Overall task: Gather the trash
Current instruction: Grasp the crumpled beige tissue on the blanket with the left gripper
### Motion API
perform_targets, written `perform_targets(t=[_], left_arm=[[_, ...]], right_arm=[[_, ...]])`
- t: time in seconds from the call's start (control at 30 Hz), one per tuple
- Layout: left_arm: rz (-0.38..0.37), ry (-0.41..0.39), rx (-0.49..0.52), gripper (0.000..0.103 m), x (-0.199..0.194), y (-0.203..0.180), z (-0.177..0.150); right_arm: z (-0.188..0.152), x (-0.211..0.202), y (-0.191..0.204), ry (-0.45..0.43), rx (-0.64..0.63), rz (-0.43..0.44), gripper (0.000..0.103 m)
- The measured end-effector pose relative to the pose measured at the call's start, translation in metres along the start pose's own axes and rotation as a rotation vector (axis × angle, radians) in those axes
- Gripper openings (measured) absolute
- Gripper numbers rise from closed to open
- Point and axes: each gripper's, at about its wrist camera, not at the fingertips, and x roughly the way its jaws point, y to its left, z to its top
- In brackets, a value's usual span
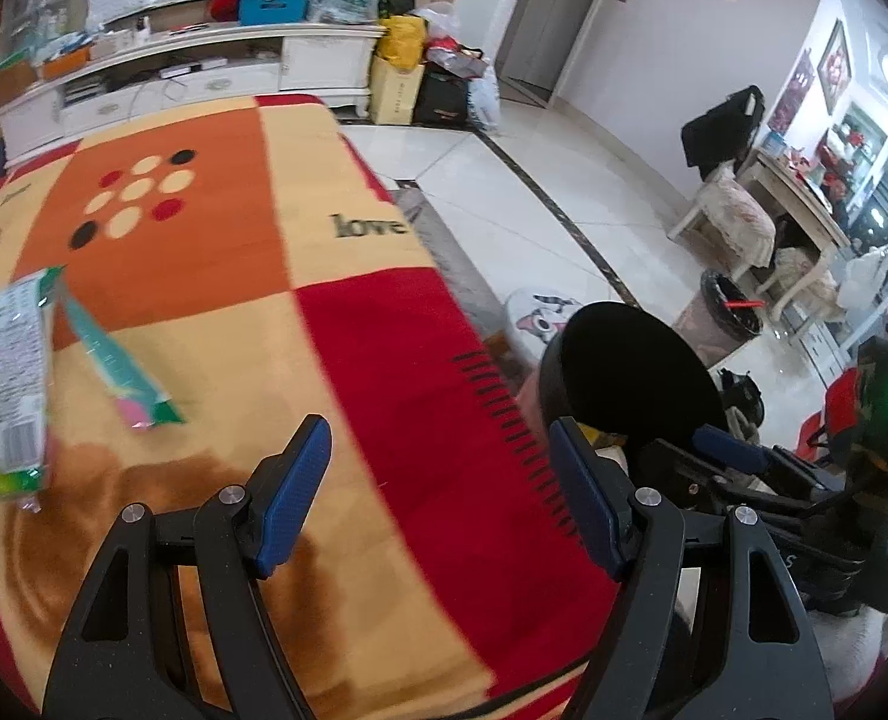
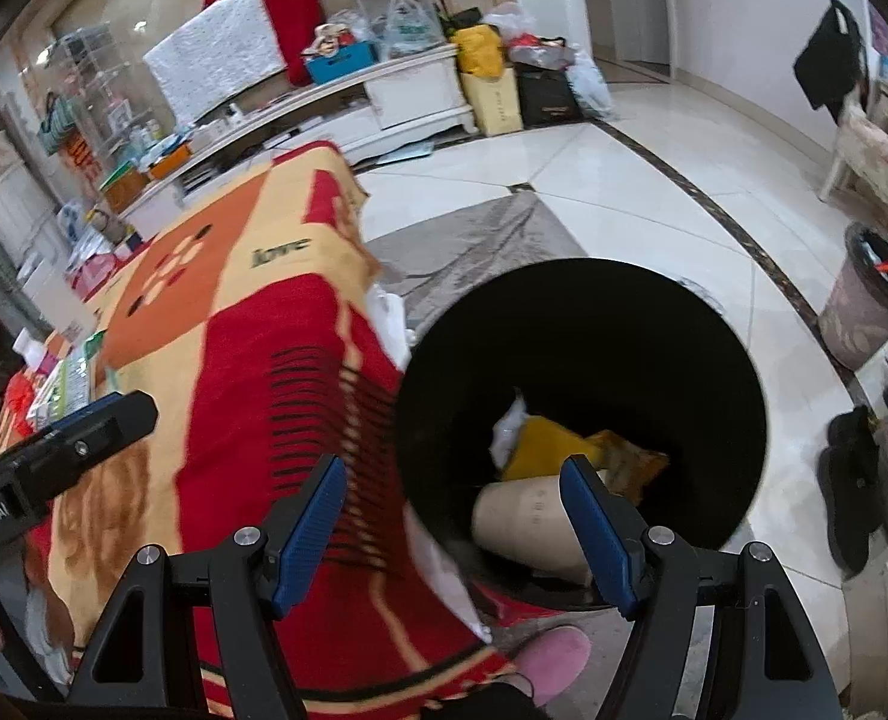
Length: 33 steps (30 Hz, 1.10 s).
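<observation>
I see both claws spread wide, empty: left gripper (image 1: 441, 450) over the blanket (image 1: 354, 360), right gripper (image 2: 453, 489) above the black bin (image 2: 714, 360). Green snack wrapper (image 1: 15, 384) and teal wrapper (image 1: 123, 372) lie on the blanket, left side. Paper cup (image 2: 522, 519) sits inside the bin.

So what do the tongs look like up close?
Both look the same. The left tongs and right tongs have black frames with triangle cut-outs, round silver bolts at the joints, and flat blue ribbed pads on the fingers. White letters run along the side of the left one.
</observation>
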Motion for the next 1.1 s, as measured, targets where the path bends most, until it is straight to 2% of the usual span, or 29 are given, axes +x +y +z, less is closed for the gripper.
perform_targets(t=[0.4,0.63,0.87,1.1], left_arm=[[0.075,-0.023,-0.042,0.074,-0.046,0.051,-0.024],[0.123,-0.041,-0.106,0.074,-0.081,0.099,-0.04],[0.242,-0.06,-0.224,0.074,-0.115,0.169,-0.066],[0.358,-0.141,-0.342,0.074,-0.15,0.232,-0.084]], right_arm=[[-0.005,0.008,0.068,0.021,-0.101,0.066,0.072],[-0.01,0.016,0.114,0.043,-0.17,0.118,0.073],[-0.017,0.027,0.164,0.067,-0.254,0.166,0.073],[-0.022,0.036,0.197,0.091,-0.305,0.196,0.073]])
